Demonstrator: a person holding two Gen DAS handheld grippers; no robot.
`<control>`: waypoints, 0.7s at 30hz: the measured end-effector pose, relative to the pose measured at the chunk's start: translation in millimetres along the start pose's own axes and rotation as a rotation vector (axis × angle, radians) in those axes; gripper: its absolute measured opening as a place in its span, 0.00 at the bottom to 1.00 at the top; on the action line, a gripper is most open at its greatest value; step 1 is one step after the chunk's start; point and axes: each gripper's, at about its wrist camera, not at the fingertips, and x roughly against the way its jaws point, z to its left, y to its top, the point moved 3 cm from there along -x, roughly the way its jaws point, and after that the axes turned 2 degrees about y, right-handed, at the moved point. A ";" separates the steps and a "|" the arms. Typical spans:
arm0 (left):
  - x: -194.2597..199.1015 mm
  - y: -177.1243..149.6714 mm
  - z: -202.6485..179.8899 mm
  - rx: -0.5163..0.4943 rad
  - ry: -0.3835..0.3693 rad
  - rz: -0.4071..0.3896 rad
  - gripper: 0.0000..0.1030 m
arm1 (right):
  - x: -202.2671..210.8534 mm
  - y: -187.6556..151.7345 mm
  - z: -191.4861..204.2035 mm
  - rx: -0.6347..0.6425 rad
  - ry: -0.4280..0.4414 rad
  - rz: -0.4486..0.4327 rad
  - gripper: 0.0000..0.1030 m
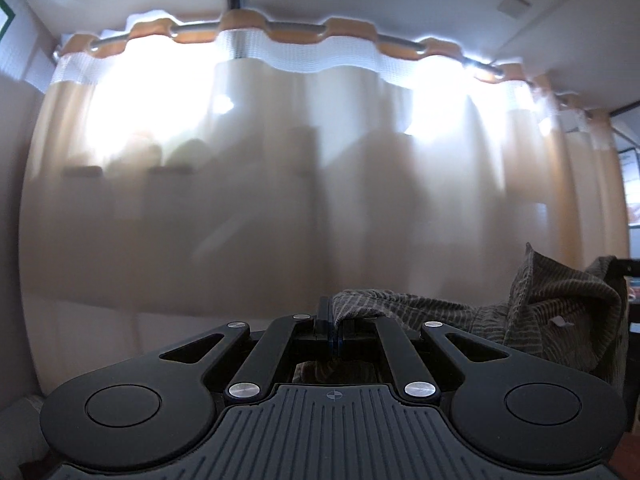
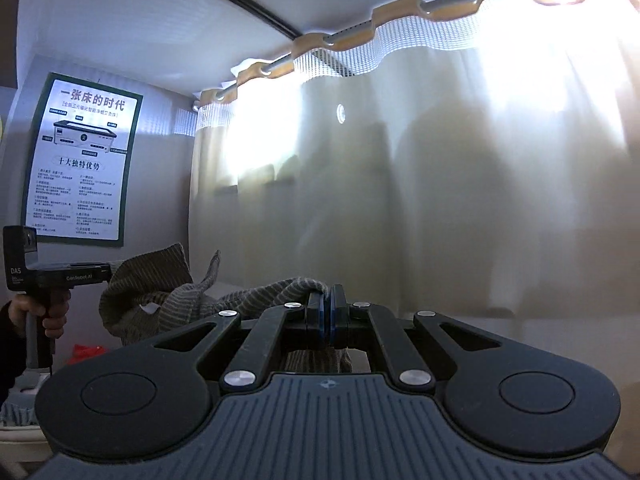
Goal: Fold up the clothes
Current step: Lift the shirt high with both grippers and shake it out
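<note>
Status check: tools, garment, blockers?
Left tool shut on garment. Right tool shut on garment, held up between them. Curtain ahead, apart.

Behind the backlit curtain (image 1: 280, 200) stand only dark, blurred shapes; what they are cannot be told. The striped garment (image 1: 560, 312) runs off toward the right edge of the left wrist view, and most of its hanging length drops out of sight behind each tool's body. In the right wrist view the person's hand (image 2: 52, 312) on the left tool (image 2: 110, 272) is cut by the left edge. The small print on the wall poster (image 2: 80, 160) is too fine to read. A red thing (image 2: 86, 354) below shows only in part.
</note>
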 end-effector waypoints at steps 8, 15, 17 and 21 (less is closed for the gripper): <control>-10.2 3.5 -13.9 -0.017 -0.021 0.001 0.00 | 38.5 5.1 2.8 0.007 -0.017 0.004 0.03; -120.4 -36.2 2.0 0.004 -0.014 0.151 0.00 | -16.6 -40.0 -52.0 -0.100 -0.052 0.093 0.03; -173.5 -69.0 10.1 0.024 -0.010 0.246 0.00 | -47.6 -67.0 -77.5 -0.146 -0.078 0.151 0.03; -296.2 -162.9 29.6 0.066 0.011 0.447 0.00 | -132.4 -145.2 -141.1 -0.265 -0.159 0.285 0.03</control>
